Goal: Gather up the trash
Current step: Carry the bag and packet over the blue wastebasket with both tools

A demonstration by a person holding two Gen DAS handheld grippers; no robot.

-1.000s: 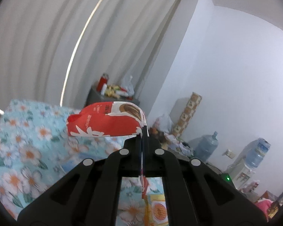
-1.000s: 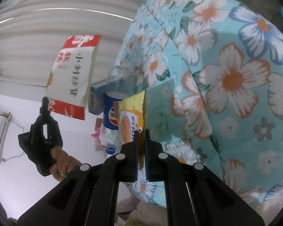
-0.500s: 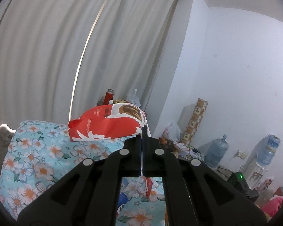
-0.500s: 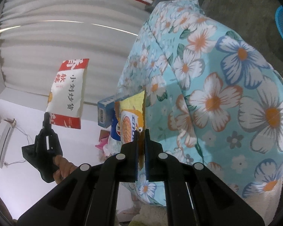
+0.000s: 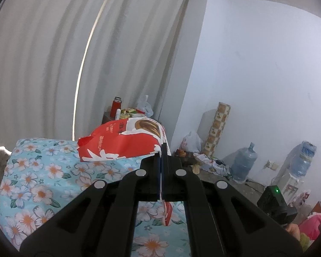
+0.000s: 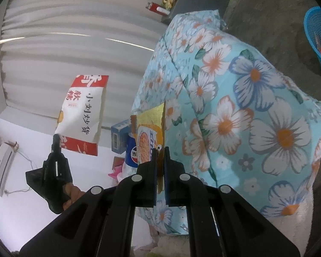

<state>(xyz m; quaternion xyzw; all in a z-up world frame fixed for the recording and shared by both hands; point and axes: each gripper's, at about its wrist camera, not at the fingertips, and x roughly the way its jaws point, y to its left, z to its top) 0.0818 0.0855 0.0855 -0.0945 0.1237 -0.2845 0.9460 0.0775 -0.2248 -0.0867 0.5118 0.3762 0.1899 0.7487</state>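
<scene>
A white pleated curtain [image 5: 53, 53] fills the back of the room, and below it a bed under a turquoise floral sheet [image 6: 256, 117] takes up most of the right-wrist view. At 2 o'clock in that view the rim of a blue basket [image 6: 314, 27] shows on the grey floor. At 4 o'clock in the left-wrist view 2 water jugs [image 5: 244, 162] stand by the wall. The left claw [image 5: 161, 150] is shut tight on the edge of a red and white snack bag [image 5: 122, 141], held in the air above the bed; seen from the right wrist, the same bag hangs at 10 o'clock. The right claw [image 6: 159, 154] is closed on a yellow snack wrapper [image 6: 149, 135], lifted at the bed's edge, with a blue box [image 6: 119, 135] and a Pepsi bottle [image 6: 131, 152] just behind it.
</scene>
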